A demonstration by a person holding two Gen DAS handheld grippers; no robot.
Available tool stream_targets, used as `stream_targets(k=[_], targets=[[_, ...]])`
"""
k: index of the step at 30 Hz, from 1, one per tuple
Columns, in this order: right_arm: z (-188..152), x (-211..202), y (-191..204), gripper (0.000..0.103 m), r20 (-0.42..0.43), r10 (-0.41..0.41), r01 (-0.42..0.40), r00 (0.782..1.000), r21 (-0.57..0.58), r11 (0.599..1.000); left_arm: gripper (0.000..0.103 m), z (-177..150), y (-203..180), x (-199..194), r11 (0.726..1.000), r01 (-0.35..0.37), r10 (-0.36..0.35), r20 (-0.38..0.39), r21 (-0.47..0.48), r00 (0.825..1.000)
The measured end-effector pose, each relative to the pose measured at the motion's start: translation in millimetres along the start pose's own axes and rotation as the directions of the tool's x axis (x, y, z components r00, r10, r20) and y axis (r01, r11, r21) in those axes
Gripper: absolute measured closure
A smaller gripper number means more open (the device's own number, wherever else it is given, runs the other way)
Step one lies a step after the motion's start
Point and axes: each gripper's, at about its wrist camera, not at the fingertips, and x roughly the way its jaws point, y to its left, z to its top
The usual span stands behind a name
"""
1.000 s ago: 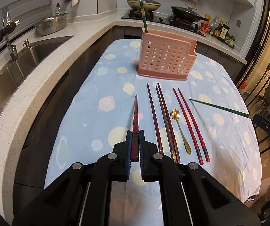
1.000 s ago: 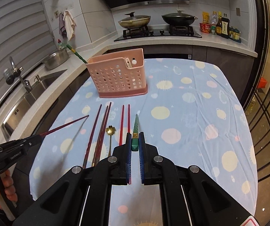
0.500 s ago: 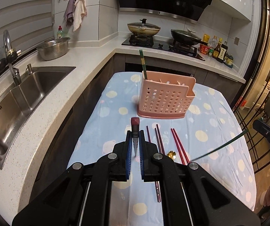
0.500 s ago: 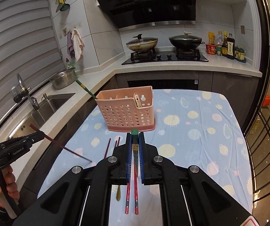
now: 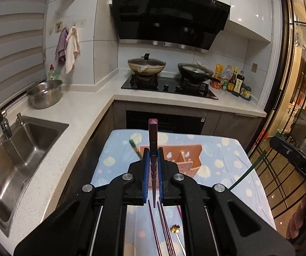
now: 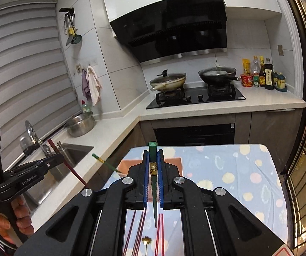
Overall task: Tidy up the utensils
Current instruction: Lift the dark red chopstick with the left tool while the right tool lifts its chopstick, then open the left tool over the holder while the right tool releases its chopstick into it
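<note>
My left gripper (image 5: 153, 152) is shut on a dark red chopstick (image 5: 153, 128), held well above the table with its thick end toward the stove. My right gripper (image 6: 152, 155) is shut on a green chopstick (image 6: 152, 148) in the same way. The pink perforated utensil holder (image 5: 188, 155) stands on the table beyond both grippers, partly hidden by their fingers, with one green chopstick (image 5: 134, 146) leaning out of it. Below the grippers, several red chopsticks (image 6: 160, 232) and a gold spoon (image 5: 174, 229) lie on the spotted blue tablecloth (image 6: 227, 166). A hand (image 6: 14, 217) holds the left gripper's handle.
A steel sink (image 5: 16, 149) and tap lie in the white counter at the left, with a steel bowl (image 5: 44, 93) behind them. The stove (image 5: 170, 85) carries two pans, with sauce bottles (image 5: 235, 83) beside it. Glass doors (image 5: 291, 106) stand on the right.
Both grippers have risen from the table with their chopsticks and tilted upward. The holder and the lying utensils have slid down in both views, and more of the wall and hood shows.
</note>
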Motion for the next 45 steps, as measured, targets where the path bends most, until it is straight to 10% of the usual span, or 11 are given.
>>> stream_targets(k=[12, 29, 31, 34, 45], targets=[[71.1, 54.8, 16.6, 0.096, 0.111, 0.01, -0.009, 0.994, -0.004, 1.0, 0.096, 82.2, -10.2, 39.1, 1.0, -0.015, 0.013, 0.114, 0.022, 0.993], [18.8, 143.5, 1.7, 0.092, -0.079, -0.038, 0.04, 0.996, 0.021, 0.999, 0.095, 40.7, 3.2, 127.6, 1.0, -0.031, 0.031, -0.057, 0.006, 0.998], [15.5, 142.0, 0.8, 0.077, -0.076, -0.048, 0.05, 0.996, 0.025, 0.998, 0.088, 37.0, 3.1, 126.7, 0.999, -0.053, 0.053, -0.053, 0.002, 0.997], [12.2, 134.1, 0.9, 0.062, -0.061, -0.057, 0.059, 0.996, 0.029, 0.998, 0.05, 33.5, 6.2, 122.0, 0.997, -0.078, 0.077, -0.042, -0.024, 0.996], [-2.1, 89.3, 0.8, 0.053, -0.03, -0.057, 0.058, 0.998, 0.032, 0.998, 0.04, 16.4, 10.4, 83.4, 0.995, -0.097, 0.096, -0.019, -0.031, 0.995]])
